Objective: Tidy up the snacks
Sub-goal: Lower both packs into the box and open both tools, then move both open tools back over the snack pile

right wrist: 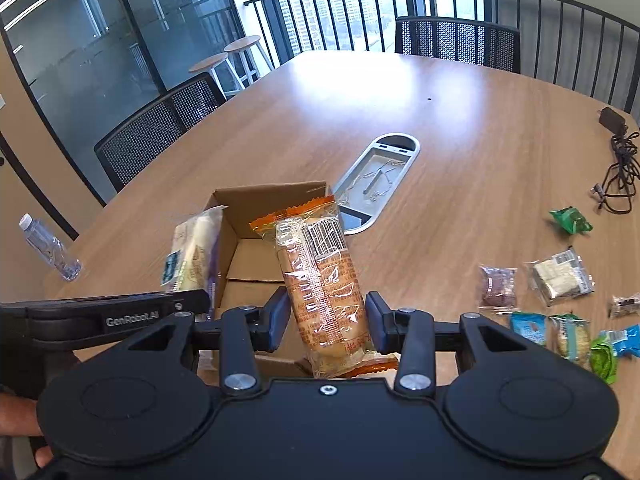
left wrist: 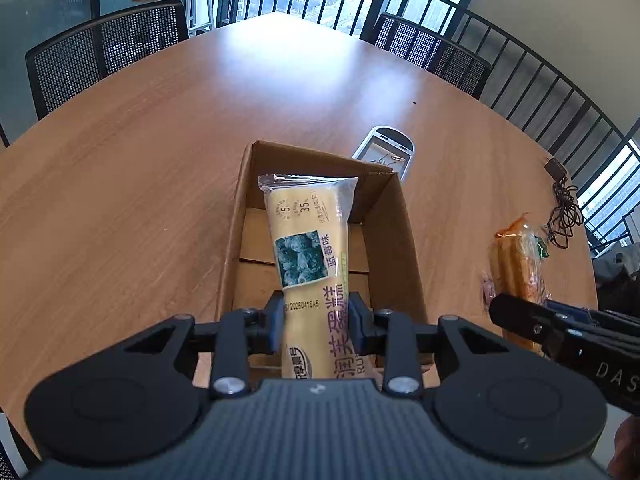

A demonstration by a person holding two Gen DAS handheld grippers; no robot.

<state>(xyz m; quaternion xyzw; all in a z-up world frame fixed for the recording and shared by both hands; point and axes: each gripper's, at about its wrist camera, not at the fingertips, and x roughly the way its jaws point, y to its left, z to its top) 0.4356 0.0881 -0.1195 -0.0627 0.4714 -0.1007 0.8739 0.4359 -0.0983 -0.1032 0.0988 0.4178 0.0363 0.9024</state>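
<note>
An open cardboard box (left wrist: 400,240) (right wrist: 236,240) stands on the wooden table. My left gripper (left wrist: 316,320) is shut on a long yellow blueberry cake packet (left wrist: 308,248) and holds it over the box; the packet also shows in the right wrist view (right wrist: 192,252) at the box's left wall. My right gripper (right wrist: 328,320) is shut on an orange-edged clear bread packet (right wrist: 320,276), held above the box's near right part; the bread packet also shows in the left wrist view (left wrist: 516,268), right of the box.
Several small snack packets (right wrist: 560,280) lie on the table to the right. A grey cable tray (right wrist: 376,176) is set in the table behind the box. A water bottle (right wrist: 48,248) lies at the left edge. A charger cable (right wrist: 620,168) lies far right. Chairs surround the table.
</note>
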